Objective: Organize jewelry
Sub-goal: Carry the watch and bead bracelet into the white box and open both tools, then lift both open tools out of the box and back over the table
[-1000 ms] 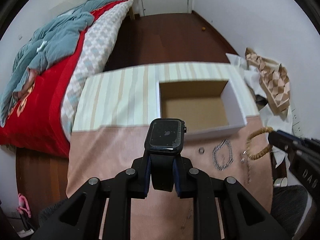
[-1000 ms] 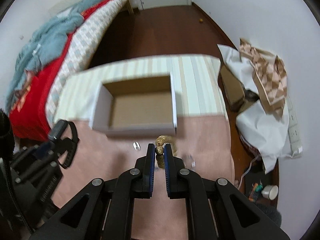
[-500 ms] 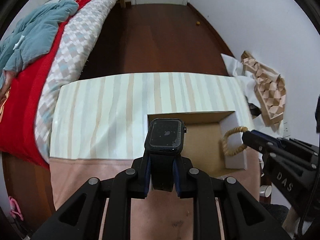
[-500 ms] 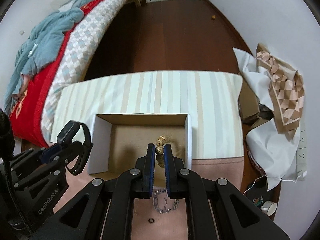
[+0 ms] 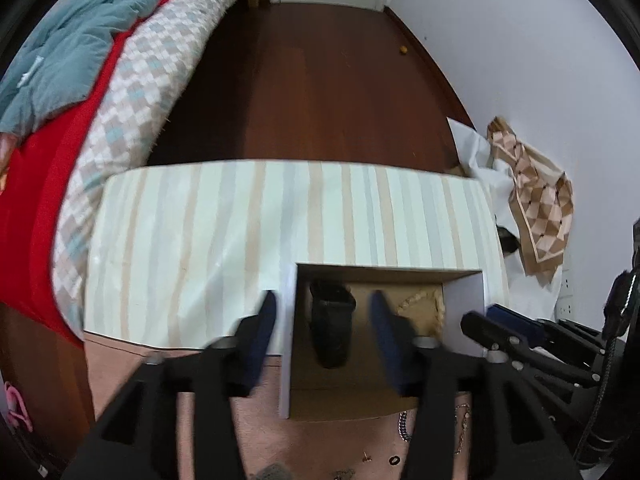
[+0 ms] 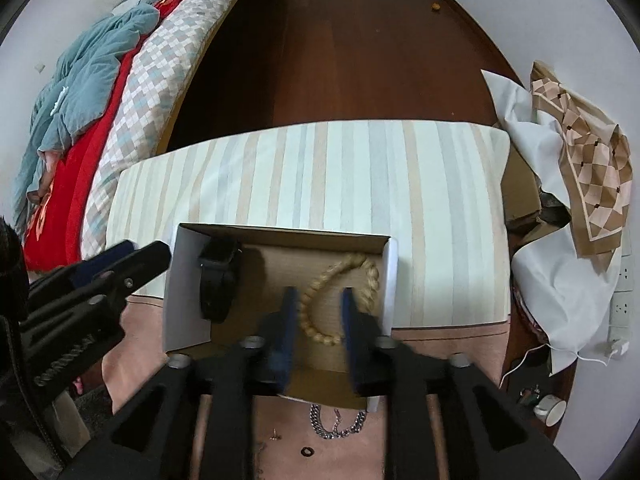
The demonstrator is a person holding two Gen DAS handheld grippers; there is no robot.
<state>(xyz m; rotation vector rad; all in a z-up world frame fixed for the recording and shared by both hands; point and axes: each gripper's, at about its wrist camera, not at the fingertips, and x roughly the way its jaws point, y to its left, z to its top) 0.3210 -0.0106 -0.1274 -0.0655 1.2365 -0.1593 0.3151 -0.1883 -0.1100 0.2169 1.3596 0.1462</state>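
An open white cardboard box [image 6: 182,280] [image 5: 287,320] sits on the table. Inside it lie a black smartwatch [image 6: 218,276] [image 5: 332,320] at the left and a tan beaded bracelet [image 6: 340,296] [image 5: 420,300] at the right. My left gripper [image 5: 322,308] is open just above the watch, its left finger outside the box wall. My right gripper [image 6: 318,304] is open around the bracelet, which rests on the box floor. A silver chain [image 6: 338,424] [image 5: 404,428], a small dark ring [image 6: 307,451] and an earring [image 6: 275,436] lie on the pink cloth in front of the box.
The table carries a striped cloth [image 6: 320,168] at the back and pink cloth [image 5: 160,360] at the front. A bed with red and blue bedding [image 5: 60,80] is at the left. White sheets and a checked paper bag [image 6: 584,160] lie at the right by the wall.
Both grippers moved forward over the box and opened. The watch dropped from my left gripper and the bracelet from my right; both now lie inside the box.
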